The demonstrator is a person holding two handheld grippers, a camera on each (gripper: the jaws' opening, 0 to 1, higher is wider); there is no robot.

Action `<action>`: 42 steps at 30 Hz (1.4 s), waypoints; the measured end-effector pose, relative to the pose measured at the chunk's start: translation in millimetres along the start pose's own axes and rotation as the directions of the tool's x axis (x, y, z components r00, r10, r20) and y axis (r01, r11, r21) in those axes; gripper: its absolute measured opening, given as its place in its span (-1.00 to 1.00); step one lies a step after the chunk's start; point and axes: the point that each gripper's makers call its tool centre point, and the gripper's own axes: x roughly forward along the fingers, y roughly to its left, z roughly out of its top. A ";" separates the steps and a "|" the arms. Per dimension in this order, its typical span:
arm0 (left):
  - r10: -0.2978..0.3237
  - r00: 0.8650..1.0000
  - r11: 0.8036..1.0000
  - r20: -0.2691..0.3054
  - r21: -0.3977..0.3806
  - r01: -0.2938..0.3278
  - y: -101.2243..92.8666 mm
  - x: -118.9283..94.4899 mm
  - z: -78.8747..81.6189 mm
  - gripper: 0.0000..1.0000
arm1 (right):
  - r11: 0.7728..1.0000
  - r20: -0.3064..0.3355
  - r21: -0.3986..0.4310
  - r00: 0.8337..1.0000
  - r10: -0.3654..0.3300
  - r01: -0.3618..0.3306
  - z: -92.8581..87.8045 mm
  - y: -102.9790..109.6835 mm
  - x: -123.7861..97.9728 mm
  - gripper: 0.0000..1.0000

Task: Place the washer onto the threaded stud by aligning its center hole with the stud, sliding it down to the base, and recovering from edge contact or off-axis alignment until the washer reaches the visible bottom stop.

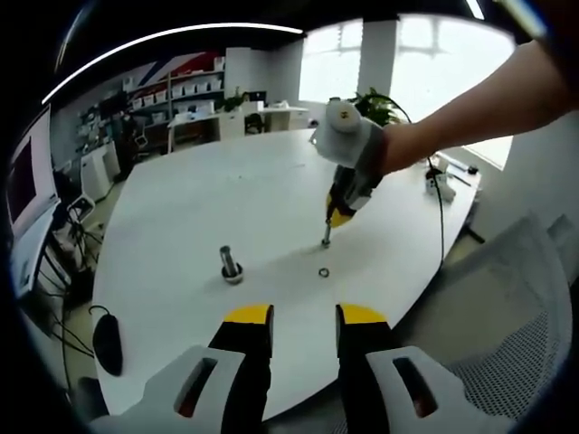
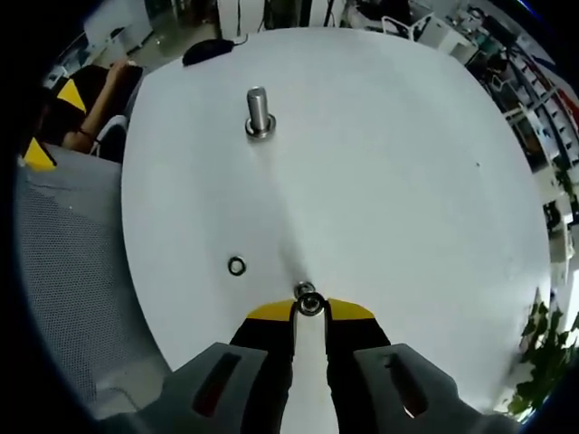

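Washer (image 2: 308, 301): pinched at right gripper (image 2: 309, 309) tips.
Stud (image 2: 258, 114): upright, well ahead.
Left gripper (image 1: 303, 314): spread, empty.

Lighting: bright and even. In my left gripper view, daylight blows out the windows (image 1: 425, 63) at 1 o'clock; a ceiling light strip (image 1: 172, 36) arcs at 11 o'clock. The white table (image 2: 389, 181) shows soft glare and faint shadows. Heavy fisheye bending at the edges. My near jaws are slightly soft; the far room is blurred.
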 end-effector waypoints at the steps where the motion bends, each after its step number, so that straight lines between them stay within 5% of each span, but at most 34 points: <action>1: 0.000 1.000 1.000 0.001 -0.001 0.000 0.1 0.1 0.3 -0.49 | 1.000 -0.001 0.001 1.000 0.001 -0.001 -0.1 0.2 0.3 -0.72; 19: 0.004 1.000 1.000 -0.014 -0.013 -0.004 1.2 0.8 -3.2 -0.49 | 0.998 -0.041 0.050 0.998 0.038 -0.036 -10.6 2.6 36.8 -0.72; 42: 0.018 1.000 1.000 -0.021 -0.020 -0.018 4.7 0.6 -5.0 -0.49 | 0.998 -0.049 0.055 0.998 0.042 -0.039 -14.4 4.4 41.8 -0.63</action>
